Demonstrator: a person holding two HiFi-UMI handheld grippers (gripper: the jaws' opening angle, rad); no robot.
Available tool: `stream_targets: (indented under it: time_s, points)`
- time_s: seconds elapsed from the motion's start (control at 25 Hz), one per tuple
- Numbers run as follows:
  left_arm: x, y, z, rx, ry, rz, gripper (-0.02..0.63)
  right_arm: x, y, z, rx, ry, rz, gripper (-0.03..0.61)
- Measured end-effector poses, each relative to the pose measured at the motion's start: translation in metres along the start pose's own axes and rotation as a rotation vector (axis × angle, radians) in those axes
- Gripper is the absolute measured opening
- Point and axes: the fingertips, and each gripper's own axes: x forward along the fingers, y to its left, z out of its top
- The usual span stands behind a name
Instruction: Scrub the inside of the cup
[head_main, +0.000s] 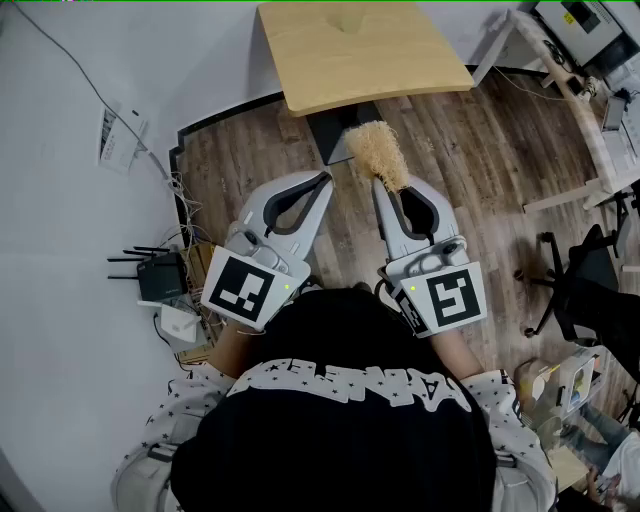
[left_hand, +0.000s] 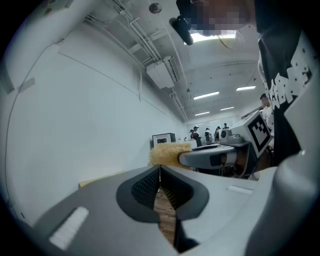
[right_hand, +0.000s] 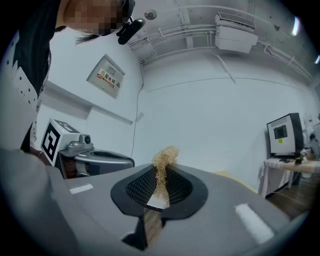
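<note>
My right gripper (head_main: 378, 184) is held level in front of the person's body, shut on a tan fibrous scrubber (head_main: 377, 151) that sticks out past its tips. In the right gripper view the scrubber (right_hand: 163, 162) is pinched between the dark ribbed pads of the right gripper (right_hand: 161, 175). Beside it, my left gripper (head_main: 328, 179) is shut with nothing between its jaws; the left gripper view shows the left gripper (left_hand: 160, 169) with pads pressed together and the scrubber (left_hand: 167, 152) off to its right. No cup shows in any view.
A light wooden table (head_main: 360, 55) on a dark base (head_main: 338, 135) stands just ahead over wood flooring. A white wall runs along the left, with a black router (head_main: 160, 277) and cables at its foot. A black office chair (head_main: 588, 285) and a white desk (head_main: 590, 95) stand to the right.
</note>
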Motion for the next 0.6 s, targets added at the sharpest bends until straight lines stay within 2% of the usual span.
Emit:
stream_targets:
  time_s: [0.6]
  points:
    - [0.011,-0.009,0.001,0.001,-0.008,-0.008,-0.008,-0.019,-0.022,-0.009,0.082,-0.008,-0.026,0.058]
